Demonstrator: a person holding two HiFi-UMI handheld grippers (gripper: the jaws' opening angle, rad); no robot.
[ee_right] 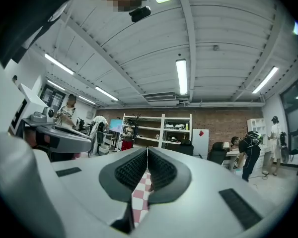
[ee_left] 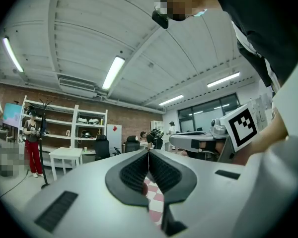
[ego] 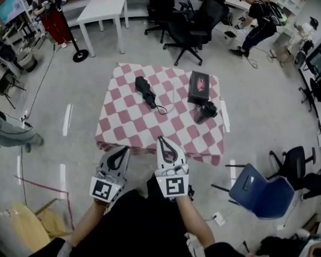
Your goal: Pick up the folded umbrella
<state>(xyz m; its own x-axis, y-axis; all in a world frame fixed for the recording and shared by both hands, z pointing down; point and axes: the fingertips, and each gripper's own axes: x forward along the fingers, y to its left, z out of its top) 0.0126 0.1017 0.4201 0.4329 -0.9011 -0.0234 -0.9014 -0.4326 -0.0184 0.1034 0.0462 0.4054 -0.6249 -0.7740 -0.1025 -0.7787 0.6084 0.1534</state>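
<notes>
A black folded umbrella (ego: 146, 92) lies on the red-and-white checked table (ego: 144, 125), left of its middle, with its strap loop trailing to the right. My left gripper (ego: 125, 150) and right gripper (ego: 161, 139) hover side by side at the table's near edge, pointing level toward it, well short of the umbrella. Both have their jaws closed tip to tip with nothing between them. In the left gripper view the left gripper (ee_left: 148, 151) shows a sliver of checked cloth below its pads. The right gripper view has the right gripper (ee_right: 147, 149) the same way.
A black box (ego: 198, 86) and a black bundle (ego: 206, 111) lie on the table's right part. A blue chair (ego: 262, 194) stands at the right, black office chairs (ego: 192, 28) and a white table (ego: 102, 9) beyond. People stand at the room's edges.
</notes>
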